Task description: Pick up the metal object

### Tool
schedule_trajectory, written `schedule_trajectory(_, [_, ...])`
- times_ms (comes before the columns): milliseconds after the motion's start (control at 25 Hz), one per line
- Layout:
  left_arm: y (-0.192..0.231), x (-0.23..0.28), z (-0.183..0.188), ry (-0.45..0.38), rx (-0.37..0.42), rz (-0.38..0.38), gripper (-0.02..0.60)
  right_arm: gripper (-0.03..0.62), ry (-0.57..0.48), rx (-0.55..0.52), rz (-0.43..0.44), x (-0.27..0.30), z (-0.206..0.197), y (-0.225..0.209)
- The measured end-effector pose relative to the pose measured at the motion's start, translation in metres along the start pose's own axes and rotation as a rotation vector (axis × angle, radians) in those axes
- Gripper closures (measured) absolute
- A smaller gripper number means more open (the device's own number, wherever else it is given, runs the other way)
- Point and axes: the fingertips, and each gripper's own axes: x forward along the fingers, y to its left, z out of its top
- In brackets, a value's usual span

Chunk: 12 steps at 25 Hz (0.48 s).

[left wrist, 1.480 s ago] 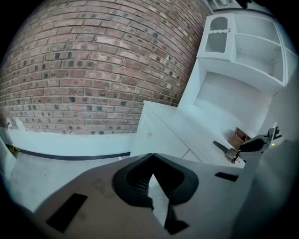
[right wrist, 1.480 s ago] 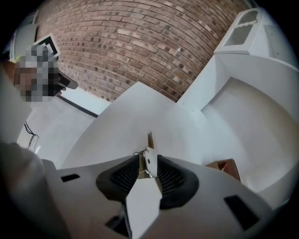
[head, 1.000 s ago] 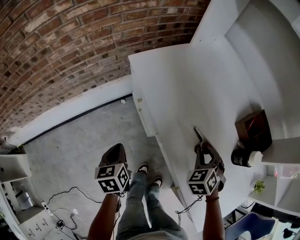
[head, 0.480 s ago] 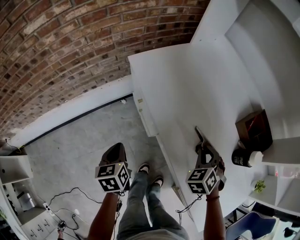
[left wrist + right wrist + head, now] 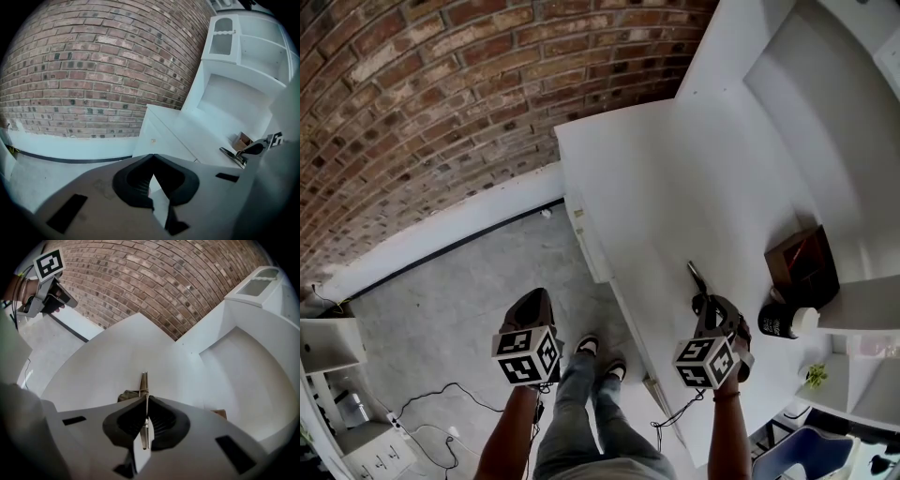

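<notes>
Two grippers in play, and my right gripper is the busy one. Its jaws are clamped tight on the metal object, a thin flat strip pinched edge-on between the ribbed pads. The strip sticks out past the fingertips toward 11 o'clock, over the near edge of the white desk. A small dark patch sits on the desk right under it. Whether the far tip touches the surface, I can't tell.

Over at 9 o'clock from there, well apart, my left gripper hangs out over the grey floor. Its jaws are pressed together with nothing between them. My shoes show just beside it at 4 o'clock.

At 2 o'clock from the right gripper, a brown box stands open on the desk. Just at its 7 o'clock a black cup lies on its side, white lid pointing to 3 o'clock. The two are close together, though I can't tell if they touch.

Up at 10 to 12 o'clock the brick wall fills the background behind the desk.
</notes>
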Motion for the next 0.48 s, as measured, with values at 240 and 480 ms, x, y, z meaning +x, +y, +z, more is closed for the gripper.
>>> schedule_trajectory(240, [-0.002,-0.002,0.009,-0.008,0.011,-0.003,0.569,0.588,0.001,0.018,0.023,-0.003,-0.003,-0.002])
schedule_trajectory(480, [-0.009,-0.005,0.015,-0.014,0.025,-0.014,0.569,0.588,-0.015,0.064,0.024,-0.013,-0.004,-0.006])
